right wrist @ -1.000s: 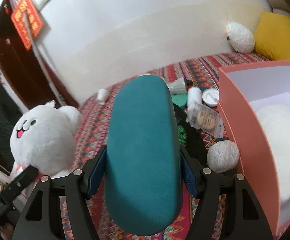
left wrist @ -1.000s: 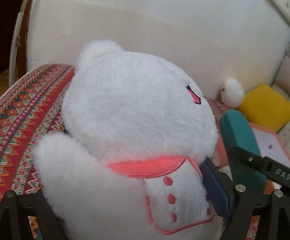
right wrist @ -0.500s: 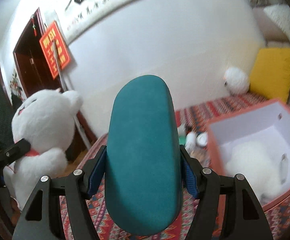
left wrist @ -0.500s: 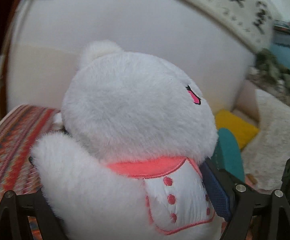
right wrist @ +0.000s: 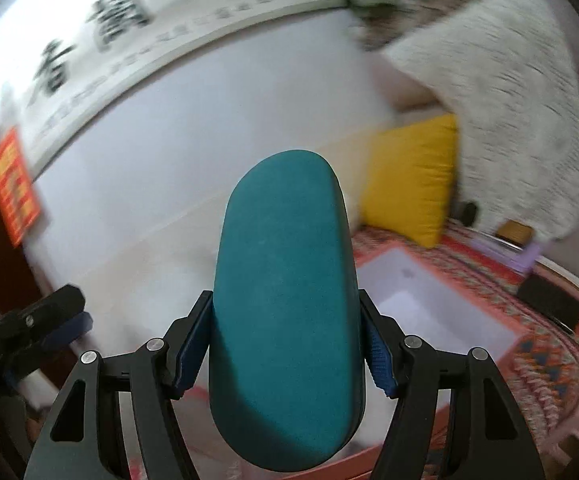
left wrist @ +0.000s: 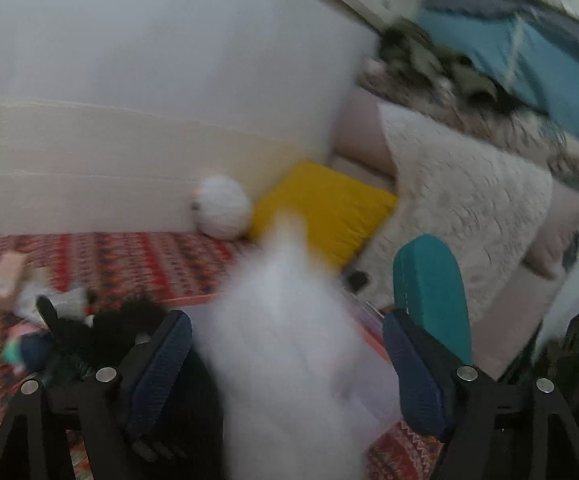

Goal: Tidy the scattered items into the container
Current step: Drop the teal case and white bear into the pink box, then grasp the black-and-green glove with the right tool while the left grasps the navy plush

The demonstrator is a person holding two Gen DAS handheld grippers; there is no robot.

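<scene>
While the left tongs [left wrist: 285, 364] stand apart around a blurred white toy [left wrist: 289, 344], the right tongs [right wrist: 285, 354], clamped on the teal case [right wrist: 285, 308], should lower it over the box [right wrist: 429, 320] at lower right.

left gripper [left wrist: 285, 364] opened, white plush toy [left wrist: 289, 344] released (blurred), falling between its fingers

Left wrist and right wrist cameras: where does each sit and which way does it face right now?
Left wrist: on the left gripper, looking along open fingers at a blurred white plush toy, patterned red cloth and yellow cushion.
Right wrist: on the right gripper, clamped on a teal oval case, facing the wall above the pink box.
Shared: the teal case, yellow cushion, and the left gripper.
</scene>
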